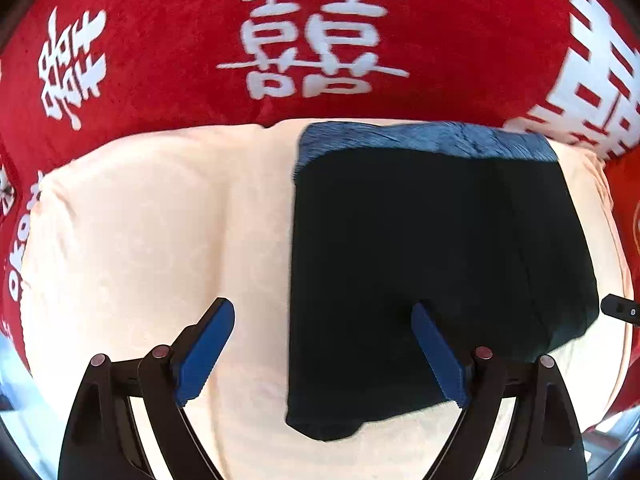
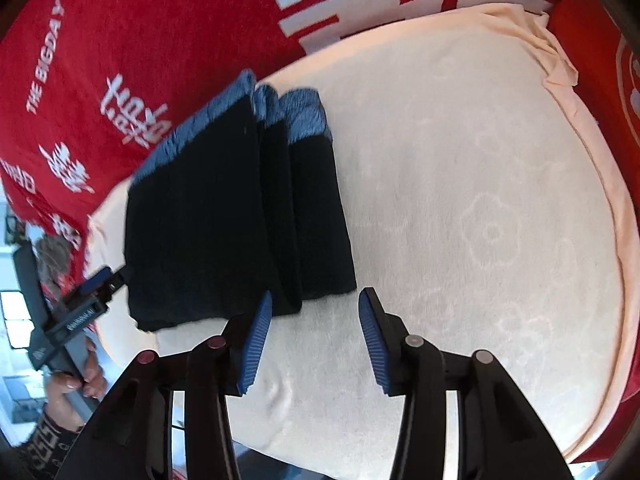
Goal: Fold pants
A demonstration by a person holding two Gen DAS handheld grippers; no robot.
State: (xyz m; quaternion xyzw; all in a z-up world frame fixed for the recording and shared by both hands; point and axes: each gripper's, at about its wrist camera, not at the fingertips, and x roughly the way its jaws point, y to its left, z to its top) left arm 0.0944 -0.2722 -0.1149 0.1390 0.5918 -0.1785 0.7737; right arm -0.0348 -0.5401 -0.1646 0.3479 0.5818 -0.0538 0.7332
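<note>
On the red blanket (image 1: pixel 168 40) with white characters lies 1 cream cloth (image 1: pixel 140 220), carrying 1 folded pair of dark pants (image 1: pixel 420 260), blue waistband far. 2 grippers hover empty: left gripper (image 1: pixel 322 354) wide, right gripper (image 2: pixel 316 344) parted.

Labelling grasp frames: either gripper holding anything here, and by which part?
Nothing held. Left gripper and right gripper are both open, empty above the folded pants.

White "THE BIGDAY" printed on red blanket (image 2: pixel 132 40); large white double-happiness characters "囍" across same red blanket (image 1: pixel 320 40).
</note>
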